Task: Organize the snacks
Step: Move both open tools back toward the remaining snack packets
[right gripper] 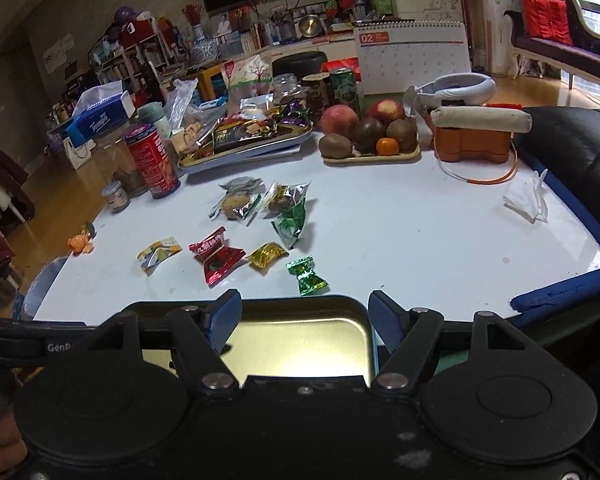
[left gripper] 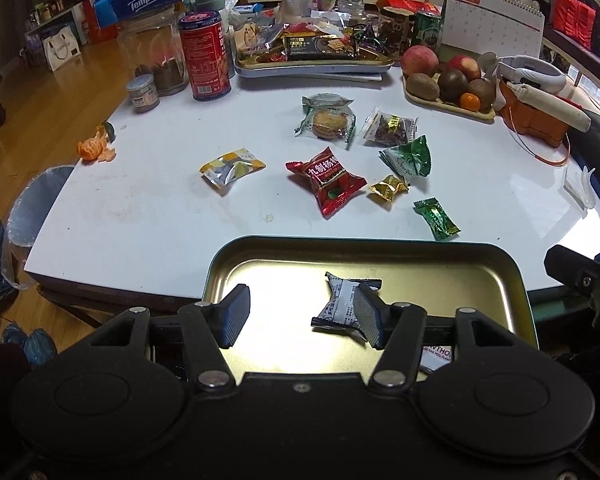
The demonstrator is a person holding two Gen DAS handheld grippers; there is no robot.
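Observation:
A tin tray (left gripper: 340, 241) with a gold inside and a teal rim sits at the table's near edge. A grey-and-white snack packet (left gripper: 338, 306) lies in it. My left gripper (left gripper: 302, 318) hangs open over the tray, its right finger (left gripper: 370, 322) against the packet's side. My right gripper (right gripper: 304, 322) is open above the same tray (right gripper: 300, 301) with nothing between its fingers. Loose on the white table lie a yellow packet (left gripper: 232, 168), a red packet (left gripper: 326, 178), a gold candy (left gripper: 388, 187), a green candy (left gripper: 436, 218), a green-white packet (left gripper: 408, 158), a cookie packet (left gripper: 328, 120) and a dark packet (left gripper: 390, 126).
At the back stands a second tray (left gripper: 312, 67) heaped with snacks. A red can (left gripper: 205, 56) and jars are at the back left, and a fruit plate (left gripper: 448, 106) and a desk calendar (left gripper: 492, 16) at the back right. Orange peel (left gripper: 96, 148) lies by the left edge.

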